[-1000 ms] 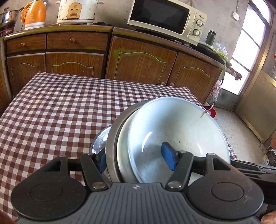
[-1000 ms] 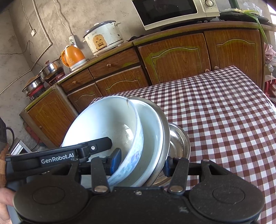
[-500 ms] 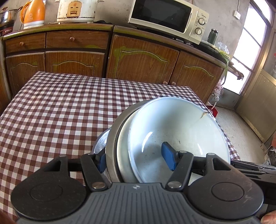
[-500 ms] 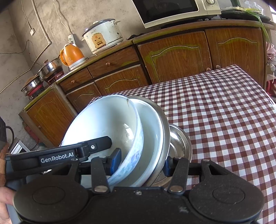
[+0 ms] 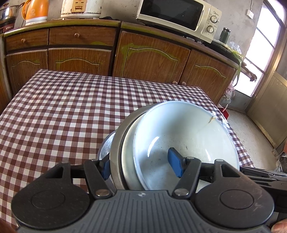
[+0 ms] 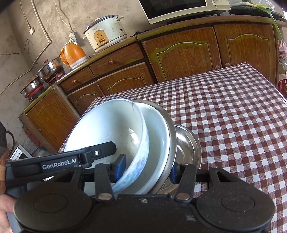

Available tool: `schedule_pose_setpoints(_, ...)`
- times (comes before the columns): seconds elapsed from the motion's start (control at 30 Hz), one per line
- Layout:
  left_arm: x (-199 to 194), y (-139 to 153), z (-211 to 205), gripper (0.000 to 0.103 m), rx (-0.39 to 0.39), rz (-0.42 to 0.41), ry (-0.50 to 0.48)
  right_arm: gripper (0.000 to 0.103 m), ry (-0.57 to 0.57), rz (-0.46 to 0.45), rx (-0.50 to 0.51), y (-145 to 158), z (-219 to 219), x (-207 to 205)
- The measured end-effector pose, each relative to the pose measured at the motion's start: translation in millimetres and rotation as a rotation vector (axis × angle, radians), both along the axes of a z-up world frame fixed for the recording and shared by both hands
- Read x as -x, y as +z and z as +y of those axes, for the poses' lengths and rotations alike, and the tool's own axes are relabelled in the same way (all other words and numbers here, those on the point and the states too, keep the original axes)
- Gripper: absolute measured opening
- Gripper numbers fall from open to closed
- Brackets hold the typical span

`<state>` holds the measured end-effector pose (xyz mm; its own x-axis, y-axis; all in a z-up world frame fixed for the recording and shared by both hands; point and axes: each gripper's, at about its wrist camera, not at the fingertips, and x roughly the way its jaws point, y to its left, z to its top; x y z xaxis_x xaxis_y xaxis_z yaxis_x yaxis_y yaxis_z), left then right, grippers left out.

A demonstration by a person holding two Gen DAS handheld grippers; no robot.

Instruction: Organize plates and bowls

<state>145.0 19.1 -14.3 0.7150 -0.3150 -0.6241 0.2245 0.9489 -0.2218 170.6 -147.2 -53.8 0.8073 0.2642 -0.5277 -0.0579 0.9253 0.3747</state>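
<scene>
Nothing moved, nested bowls [image 5: 184, 136] tilted on edge

I'm seeing a white bowl [image 5: 186, 136] with a cracked rim nesting in a second white bowl [image 6: 157, 143] and a steel dish [image 5: 115, 154], all standing tilted on edge between my fingers [image 5: 174, 164]. A smaller steel bowl [image 6: 187, 145] is lying just outside the fingers, behind the stack.

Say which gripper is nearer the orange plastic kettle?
Left. The left gripper holds the stacked bowls on the side toward the orange kettle; the right gripper holds their opposite rim, farther off.
</scene>
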Motion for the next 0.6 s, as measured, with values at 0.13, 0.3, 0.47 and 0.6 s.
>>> schedule_pose_setpoints(0.13, -3.7, -3.8, 0.4, 0.064, -0.004, 0.007, 0.002, 0.058, 0.001, 0.009, -0.001, -3.6, -0.2, -4.5)
schedule_pose_setpoints(0.3, -12.3, -14.4, 2.5, 0.062, 0.001, 0.025, 0.029, 0.058, -0.01, -0.006, 0.066, -5.9, 7.7, -9.4)
schedule_pose_setpoints(0.47, -20.1, -21.8, 3.7, 0.062, -0.006, 0.034, 0.04, 0.058, -0.01, 0.022, 0.053, -14.5, 5.9, -20.9)
schedule_pose_setpoints(0.6, -23.6, -21.6, 3.6, 0.062, -0.015, 0.033, 0.035, 0.058, -0.005, 0.026, 0.052, -18.1, 3.8, -24.7)
